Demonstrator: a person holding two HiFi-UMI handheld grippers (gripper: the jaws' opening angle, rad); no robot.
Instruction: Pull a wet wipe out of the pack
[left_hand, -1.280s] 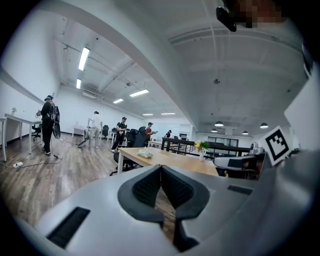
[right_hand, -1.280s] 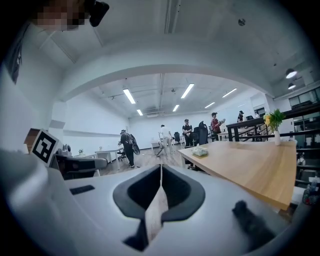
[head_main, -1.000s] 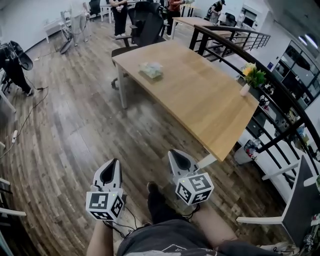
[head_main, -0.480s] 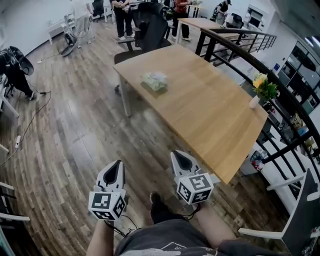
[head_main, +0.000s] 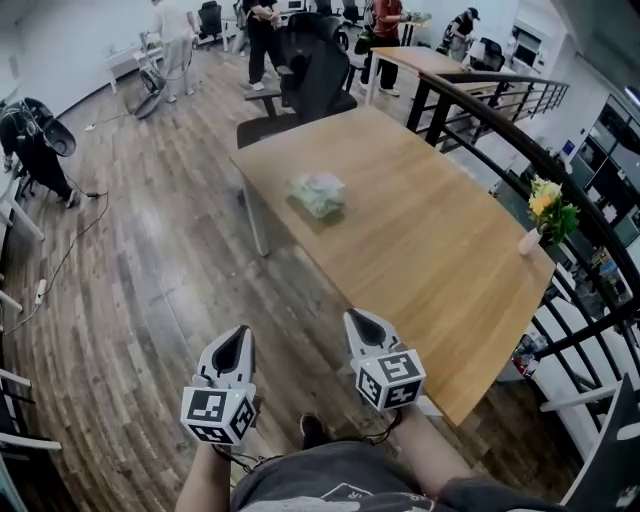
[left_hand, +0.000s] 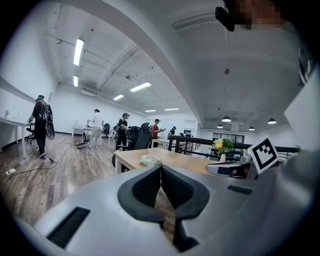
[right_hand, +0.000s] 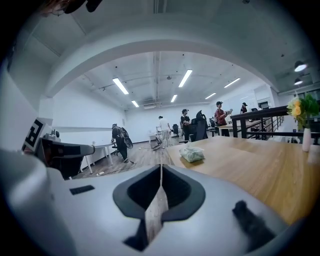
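The left gripper (head_main: 238, 336) and right gripper (head_main: 361, 321), fingers closed together on nothing, are nearer the table (head_main: 440, 262) than a second ago; the wipe pack (head_main: 318, 193) lies untouched.

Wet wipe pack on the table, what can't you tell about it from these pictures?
- Head view: the wet wipe pack is too small and far off to show whether its flap is open or a wipe sticks out.
- Both gripper views: the pack is smaller still and soft, and its print is unreadable.
- Its far side: hidden by the pack's own bulk in every view.
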